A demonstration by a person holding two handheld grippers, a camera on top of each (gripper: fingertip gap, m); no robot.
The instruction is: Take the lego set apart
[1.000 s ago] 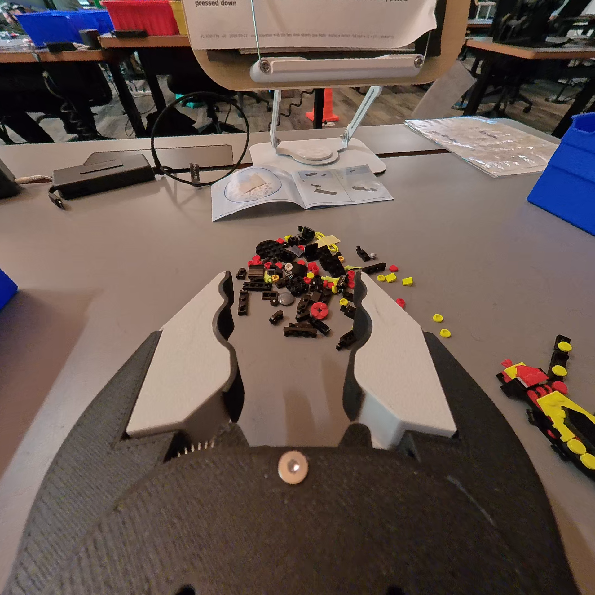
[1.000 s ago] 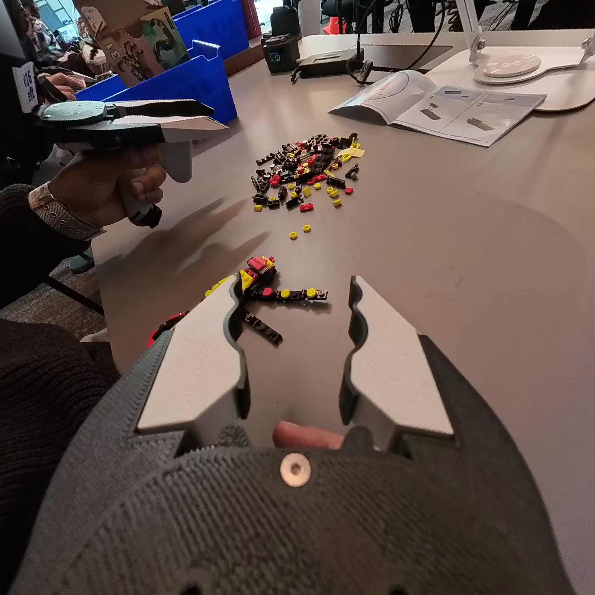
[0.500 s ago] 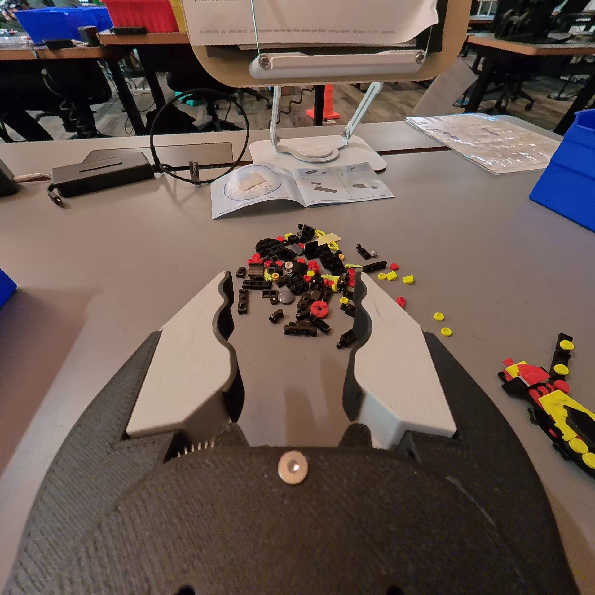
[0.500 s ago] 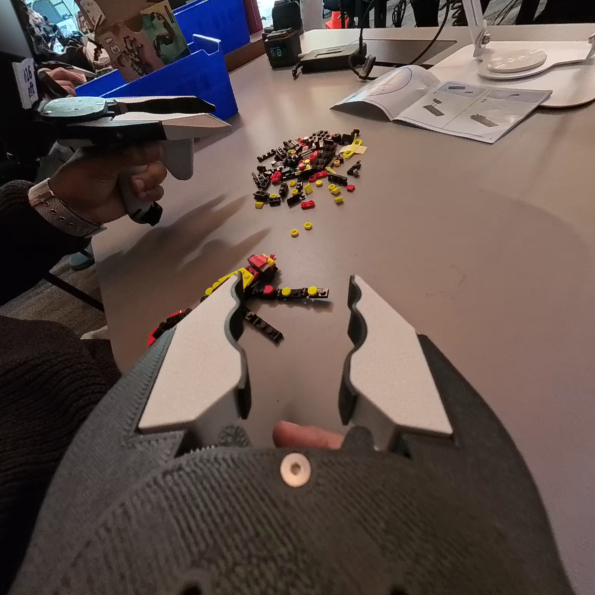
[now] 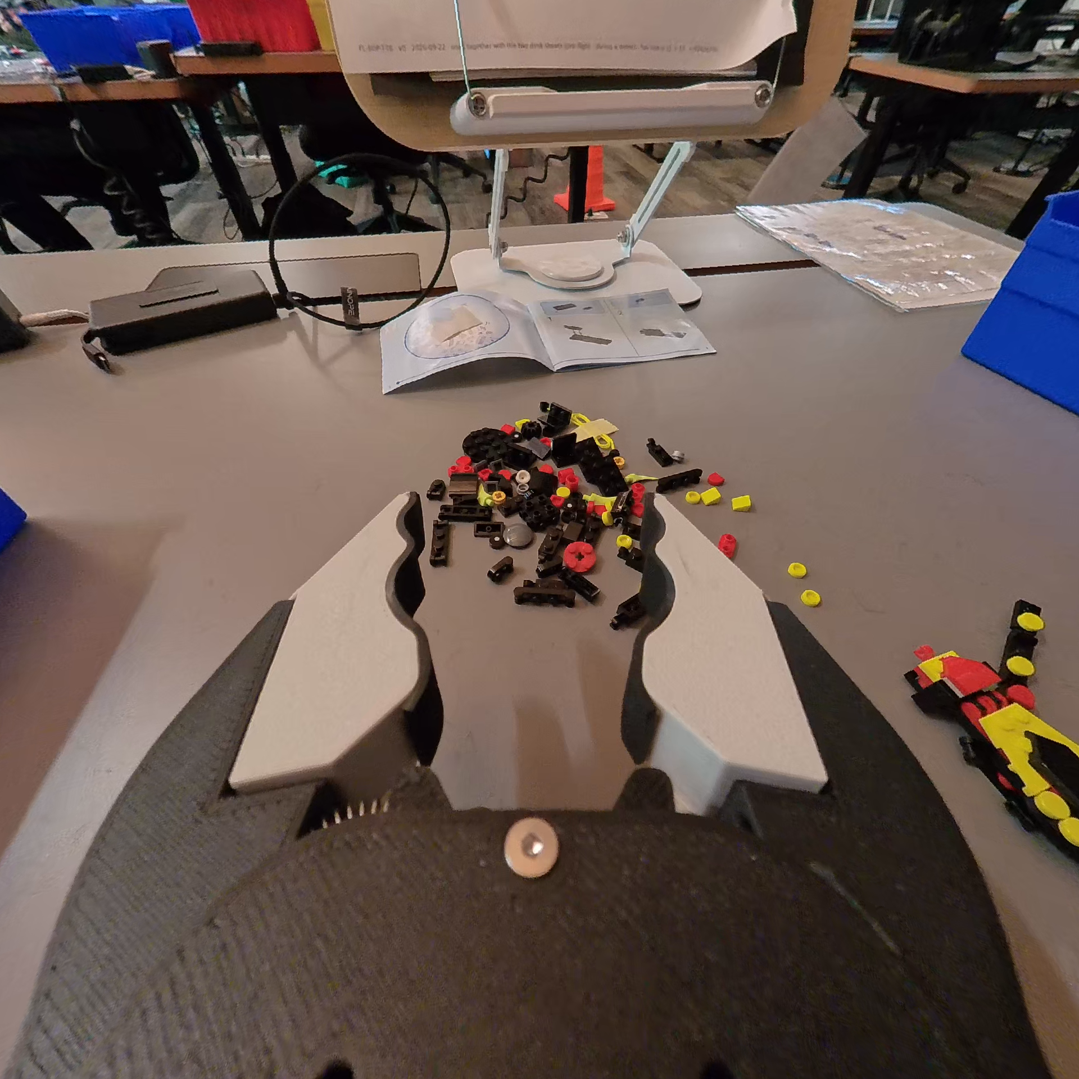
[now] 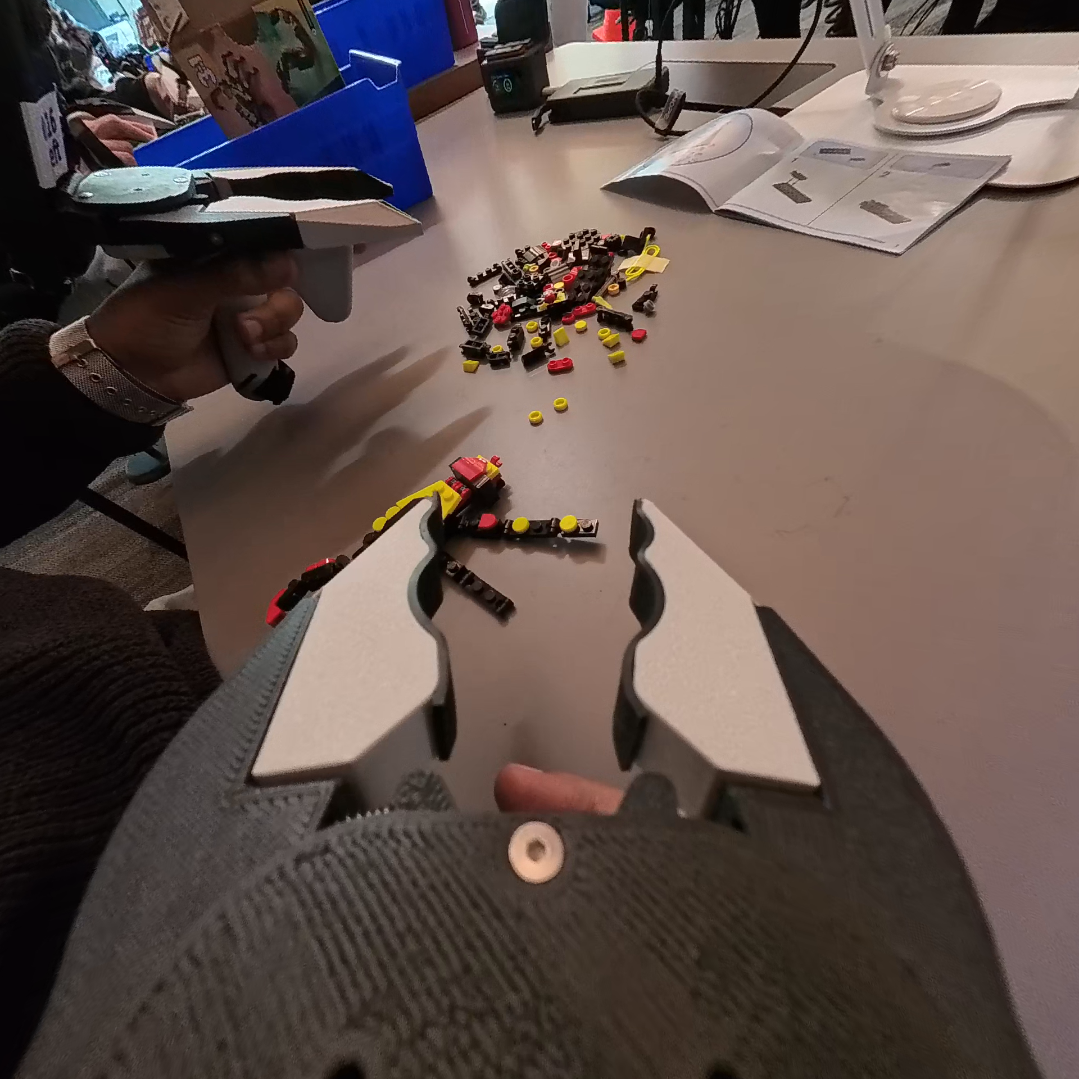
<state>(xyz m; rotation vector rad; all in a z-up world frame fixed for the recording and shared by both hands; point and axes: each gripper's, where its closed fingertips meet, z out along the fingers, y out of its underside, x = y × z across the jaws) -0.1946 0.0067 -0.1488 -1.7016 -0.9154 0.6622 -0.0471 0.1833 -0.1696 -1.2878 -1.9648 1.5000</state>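
Observation:
A partly built black, red and yellow lego model [image 6: 467,514] lies on the grey table; it also shows in the left wrist view [image 5: 1004,718] at the right edge. A pile of loose lego pieces [image 5: 554,502] lies mid-table, also in the right wrist view [image 6: 560,298]. My left gripper [image 5: 528,508] is open and empty, held above the table just short of the pile. It shows from the side in the right wrist view [image 6: 373,204]. My right gripper [image 6: 534,514] is open and empty, just short of the model, whose left part its left finger hides.
An open instruction booklet [image 5: 543,338] lies behind the pile, before a white stand base [image 5: 575,268]. A black box with a looped cable [image 5: 175,309] sits far left. Blue bins stand at the right [image 5: 1033,315] and the left [image 6: 327,140]. A plastic bag [image 5: 876,251] lies far right.
Both grippers stay open and have hardly moved. The right wrist view has shifted a little nearer to the model.

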